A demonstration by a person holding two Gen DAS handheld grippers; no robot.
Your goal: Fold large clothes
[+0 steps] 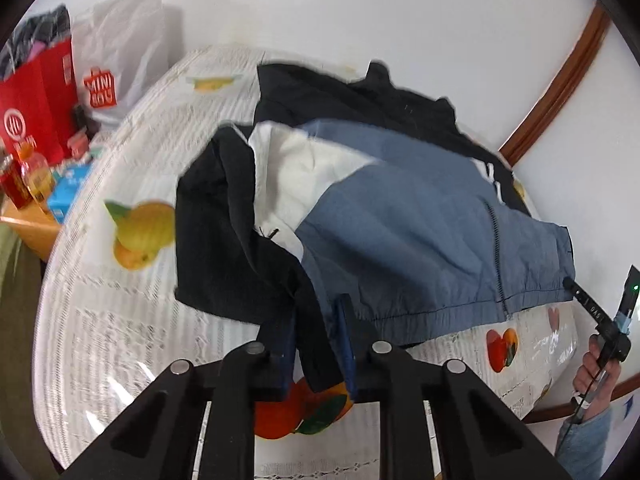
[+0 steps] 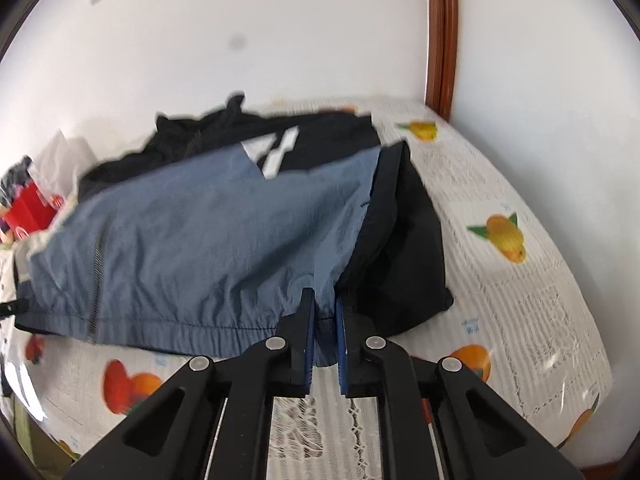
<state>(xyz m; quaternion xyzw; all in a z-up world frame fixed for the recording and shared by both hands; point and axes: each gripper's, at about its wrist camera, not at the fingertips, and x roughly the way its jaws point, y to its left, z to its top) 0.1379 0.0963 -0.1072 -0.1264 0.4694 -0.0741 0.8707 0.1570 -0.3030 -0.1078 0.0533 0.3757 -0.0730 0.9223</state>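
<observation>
Pinching the jacket hem at lower centre with left gripper and right gripper, both nearly closed.

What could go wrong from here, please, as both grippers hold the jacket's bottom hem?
The right gripper pinches only a thin fold of the blue, white and black nylon jacket; it may slip free. The left gripper grips the bunched black sleeve with the hem, so the fold may come out crooked.
</observation>
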